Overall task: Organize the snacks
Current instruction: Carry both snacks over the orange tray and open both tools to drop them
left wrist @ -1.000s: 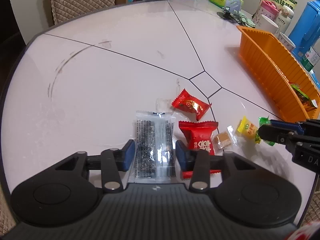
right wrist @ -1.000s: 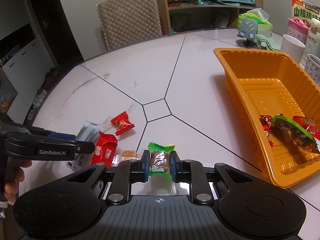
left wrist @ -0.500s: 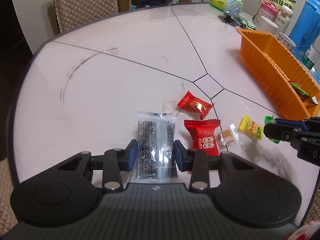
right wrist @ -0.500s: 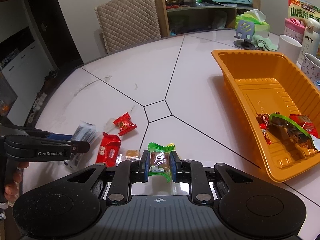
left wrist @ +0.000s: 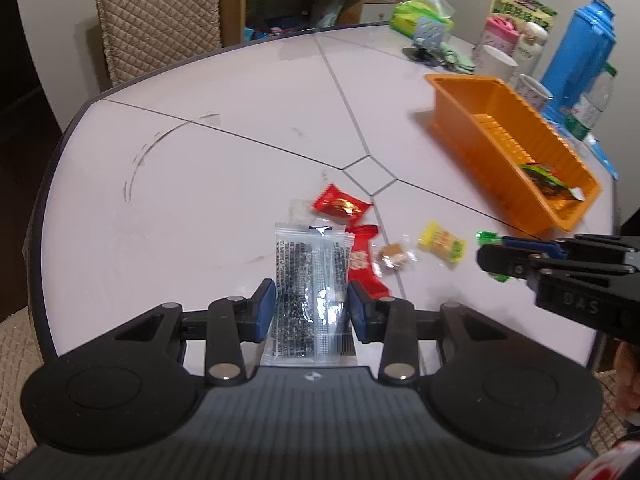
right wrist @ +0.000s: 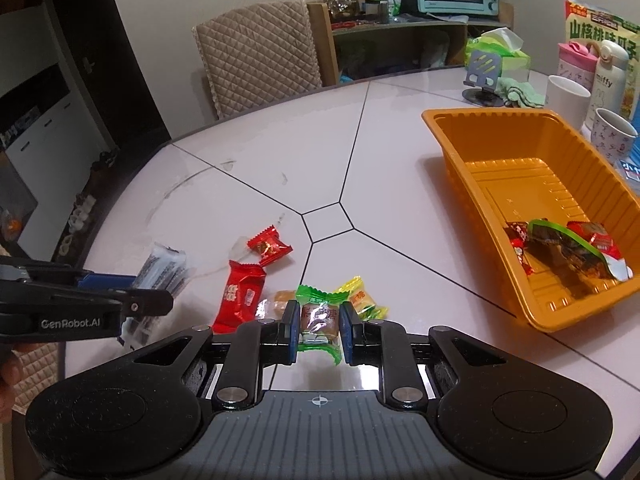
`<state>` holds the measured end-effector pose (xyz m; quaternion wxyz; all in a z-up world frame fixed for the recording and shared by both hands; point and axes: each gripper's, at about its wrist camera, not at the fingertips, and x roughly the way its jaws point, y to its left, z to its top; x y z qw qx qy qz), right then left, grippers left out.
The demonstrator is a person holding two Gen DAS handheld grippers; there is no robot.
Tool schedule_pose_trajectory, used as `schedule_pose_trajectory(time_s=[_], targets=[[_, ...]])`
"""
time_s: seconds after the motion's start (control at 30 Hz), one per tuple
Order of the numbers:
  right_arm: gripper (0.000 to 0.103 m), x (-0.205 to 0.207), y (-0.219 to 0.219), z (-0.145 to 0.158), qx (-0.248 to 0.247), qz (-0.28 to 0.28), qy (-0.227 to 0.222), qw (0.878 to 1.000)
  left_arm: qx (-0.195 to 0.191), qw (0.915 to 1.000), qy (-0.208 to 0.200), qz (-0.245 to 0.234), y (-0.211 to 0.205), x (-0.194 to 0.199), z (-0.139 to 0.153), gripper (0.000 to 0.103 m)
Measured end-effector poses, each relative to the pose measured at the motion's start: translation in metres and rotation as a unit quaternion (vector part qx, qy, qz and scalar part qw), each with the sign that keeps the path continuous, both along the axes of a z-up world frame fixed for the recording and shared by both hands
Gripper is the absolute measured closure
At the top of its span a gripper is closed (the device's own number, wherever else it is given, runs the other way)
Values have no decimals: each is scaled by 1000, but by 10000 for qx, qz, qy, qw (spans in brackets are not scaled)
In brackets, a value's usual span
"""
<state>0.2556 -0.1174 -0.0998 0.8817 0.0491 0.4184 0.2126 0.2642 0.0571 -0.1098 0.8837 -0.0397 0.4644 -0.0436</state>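
Observation:
My left gripper [left wrist: 311, 304] is shut on a clear packet of black sesame sticks [left wrist: 310, 280] and holds it above the white table. My right gripper [right wrist: 319, 322] is shut on a green-wrapped candy [right wrist: 319, 316], lifted off the table. On the table lie a small red candy [left wrist: 341, 205], a long red packet [left wrist: 362, 262], a small brown candy [left wrist: 394, 256] and a yellow candy [left wrist: 442, 239]. The orange tray [right wrist: 460, 148] at right holds several wrapped snacks [right wrist: 568, 248]. The right gripper also shows in the left wrist view [left wrist: 492, 258].
Cups [right wrist: 568, 96], a bottle, a snack bag [right wrist: 596, 28], a tissue pack [right wrist: 496, 46] and a blue jug [left wrist: 580, 48] stand behind the tray. A quilted chair [right wrist: 260, 60] stands at the table's far edge.
Both grippers have risen with their snacks; the sesame packet has come off the table. The views now look from higher and further back.

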Motion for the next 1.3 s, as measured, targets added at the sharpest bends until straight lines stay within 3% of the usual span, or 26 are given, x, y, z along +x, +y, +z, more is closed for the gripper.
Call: schedule_pose_trajectory(time_s=[0.3, 0.6, 0.77, 1.0, 1.3], targets=[[82, -29, -30, 15, 107, -404, -54, 9991, -93, 9986, -133, -508, -33, -16, 20, 68], [82, -35, -103, 31, 230, -750, -167, 9968, -289, 9943, -269, -992, -113, -12, 40, 68], [82, -26, -151, 38, 233, -766, -235, 9965, -486, 9934, -239, -1015, -163, 2, 43, 68], [82, 5, -204, 44, 216, -650, -425, 9967, -469, 9950, -356, -801, -224, 35, 49, 68], [82, 56, -245, 36, 305, -426, -519, 9973, -358, 9979, -360, -407, -267, 74, 46, 68]])
